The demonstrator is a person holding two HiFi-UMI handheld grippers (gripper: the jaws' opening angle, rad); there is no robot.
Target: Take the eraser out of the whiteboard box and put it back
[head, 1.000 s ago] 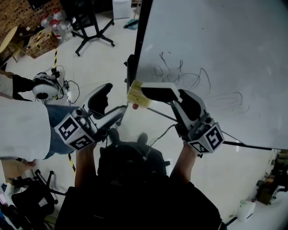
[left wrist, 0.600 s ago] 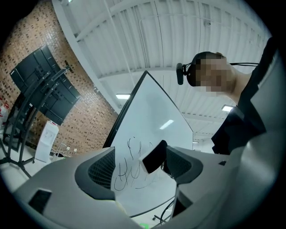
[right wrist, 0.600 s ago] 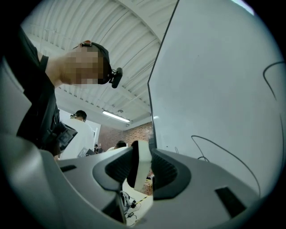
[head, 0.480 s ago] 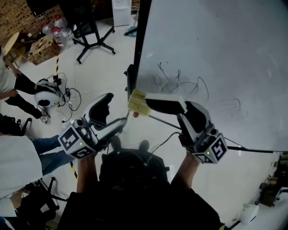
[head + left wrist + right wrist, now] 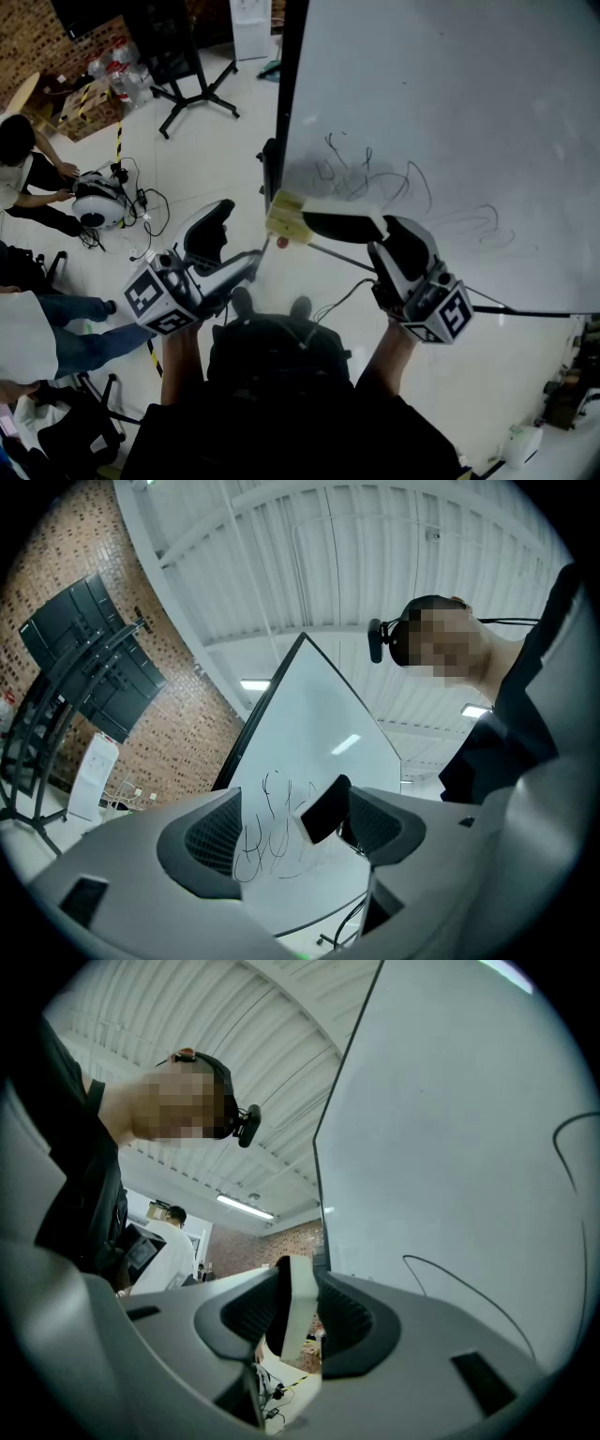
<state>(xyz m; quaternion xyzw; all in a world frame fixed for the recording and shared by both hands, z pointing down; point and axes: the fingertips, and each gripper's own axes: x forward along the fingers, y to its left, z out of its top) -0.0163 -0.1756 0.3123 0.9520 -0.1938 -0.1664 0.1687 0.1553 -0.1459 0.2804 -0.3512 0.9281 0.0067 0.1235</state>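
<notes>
Where the eraser is: the eraser (image 5: 302,1283) is out of any box, clamped in the right gripper (image 5: 295,1326), with its free end jutting sideways below the scribbles (image 5: 370,173) on the whiteboard (image 5: 450,94).
Right gripper: its jaws are narrowed onto the eraser's two flat faces.
Left gripper (image 5: 292,827): its jaws stand wide with nothing between them, one tip near a yellowish block (image 5: 289,217) just beside the eraser's end.
Change over the last second: almost none at the hands. Grip, pose and the eraser's place under the scribbles are as before. The person in white (image 5: 23,342) at the left has drawn back.
Meaning for the task: removal looks done. The return has apparently not begun, so this reads as a pause.
Box: not identifiable with certainty.
</notes>
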